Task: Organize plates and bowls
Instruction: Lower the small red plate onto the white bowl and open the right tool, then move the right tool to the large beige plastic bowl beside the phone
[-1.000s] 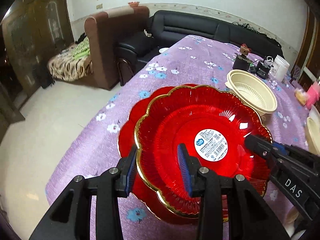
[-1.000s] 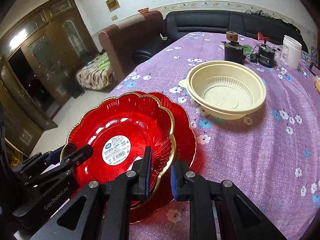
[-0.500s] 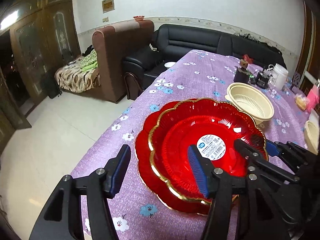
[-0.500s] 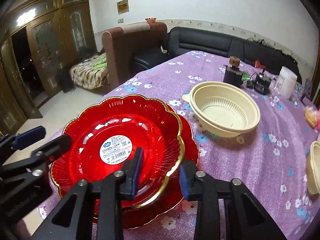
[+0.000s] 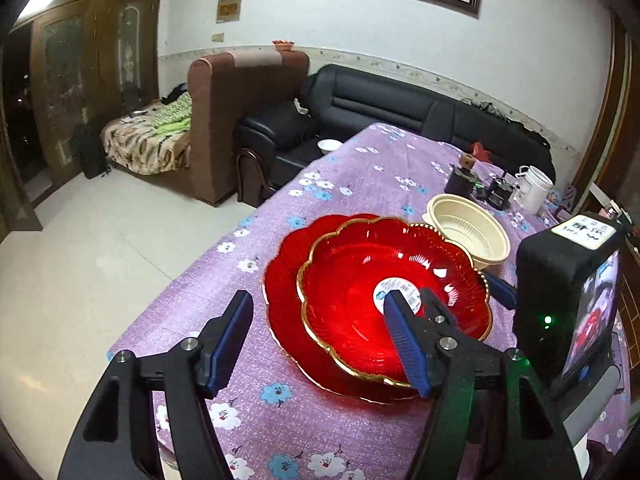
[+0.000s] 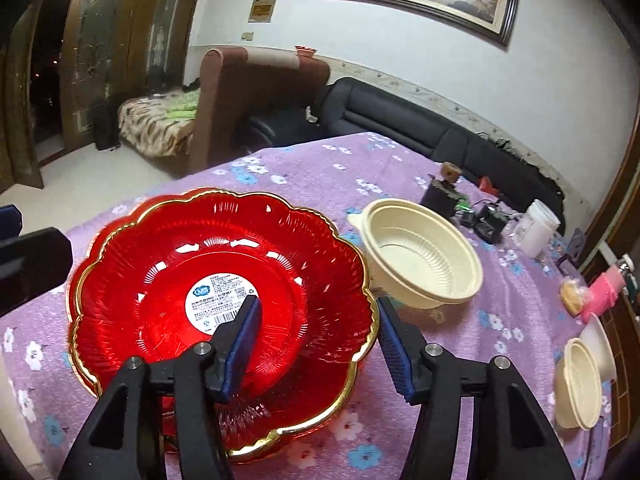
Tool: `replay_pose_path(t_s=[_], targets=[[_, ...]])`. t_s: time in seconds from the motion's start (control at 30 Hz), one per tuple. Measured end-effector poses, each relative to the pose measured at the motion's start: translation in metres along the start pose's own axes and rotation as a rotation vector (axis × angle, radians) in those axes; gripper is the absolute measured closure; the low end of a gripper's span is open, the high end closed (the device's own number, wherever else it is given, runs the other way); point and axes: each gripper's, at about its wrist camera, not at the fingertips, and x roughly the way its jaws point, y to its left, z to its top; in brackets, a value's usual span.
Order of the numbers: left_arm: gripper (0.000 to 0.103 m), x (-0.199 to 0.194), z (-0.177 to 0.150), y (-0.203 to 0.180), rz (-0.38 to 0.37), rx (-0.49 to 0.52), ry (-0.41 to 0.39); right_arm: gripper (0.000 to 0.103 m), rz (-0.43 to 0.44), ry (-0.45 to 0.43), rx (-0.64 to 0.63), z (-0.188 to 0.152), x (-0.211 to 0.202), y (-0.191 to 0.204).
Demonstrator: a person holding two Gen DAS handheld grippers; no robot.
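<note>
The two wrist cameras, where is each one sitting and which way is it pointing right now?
Left wrist: sits on the left tongs, above the near table edge, facing the stacked red plates; its own open fingers and the right tongs' body show.
Right wrist: sits on the right tongs, facing the same plates from their right side; its open fingers straddle the top plate's rim, and the left tongs show at the left edge.
Both share the red plates, cream bowl and purple floral tablecloth.

Black tool (image 5: 320,344), blue ribbed pads (image 5: 404,344), silver screws
</note>
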Motion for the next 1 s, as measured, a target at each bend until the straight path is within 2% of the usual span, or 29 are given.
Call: replay_pose_path(t_s=[0.07,0.13,0.23,0.47,0.57,0.63,0.77,0.9,1.0], targets=[[0.035,-0.003,0.001,-0.001,-0.009,0.0,-0.004,0.039,0.05,-0.012,0.004,0.0,-0.004,-0.002],[0.035,-0.008,0.0,-0.002,-0.007,-0.001,-0.015,0.029,0.124,-0.041,0.043,-0.001,-0.01,-0.01],[0.035,-0.011,0.001,-0.003,-0.013,-0.01,-0.022,0.022,0.191,-0.088,0.138,0.001,-0.022,-0.029],[0.034,-0.017,-0.004,-0.014,-0.036,-0.006,-0.012,0.02,0.21,-0.11,0.265,-0.003,-0.041,-0.061],[0.032,-0.022,-0.008,-0.022,-0.073,-0.003,-0.003,0.02,0.22,-0.103,0.306,-0.018,-0.052,-0.08],[0.029,-0.025,-0.012,-0.031,-0.107,0.0,0.004,0.02,0.206,-0.087,0.328,-0.035,-0.06,-0.097],[0.028,-0.024,-0.021,-0.057,-0.162,0.053,0.029,0.02,0.146,-0.06,0.386,-0.062,-0.068,-0.138],[0.028,-0.018,-0.033,-0.087,-0.191,0.132,0.059,0.02,0.025,-0.048,0.467,-0.09,-0.077,-0.197],[0.028,-0.012,-0.041,-0.104,-0.205,0.17,0.087,0.02,-0.03,-0.044,0.539,-0.107,-0.083,-0.233]])
